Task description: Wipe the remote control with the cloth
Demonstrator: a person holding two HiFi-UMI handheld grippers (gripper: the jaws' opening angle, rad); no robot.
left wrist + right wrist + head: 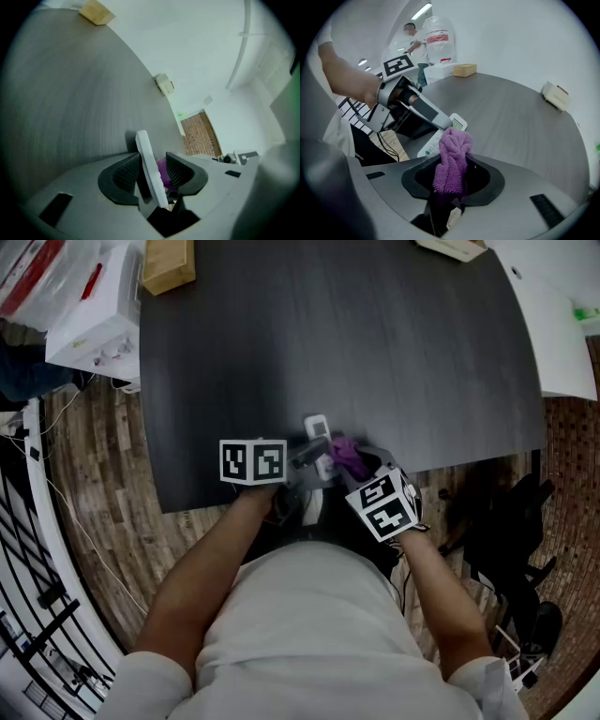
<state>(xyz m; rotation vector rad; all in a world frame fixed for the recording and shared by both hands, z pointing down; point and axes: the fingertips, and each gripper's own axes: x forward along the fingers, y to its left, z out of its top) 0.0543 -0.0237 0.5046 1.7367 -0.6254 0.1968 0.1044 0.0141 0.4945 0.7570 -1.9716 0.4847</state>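
Remote control [150,168] at near edge of table [375,352], edge-on between left tongs [152,167], pads parted (no squeeze visible). Right tongs [452,176] clamped on bunched purple cloth [451,161], its tip just beside remote's screen end.

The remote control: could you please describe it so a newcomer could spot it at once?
At the near edge of the dark table, the left gripper straddles the remote control. It is the slim white slab, unlike the purple cloth beside it.
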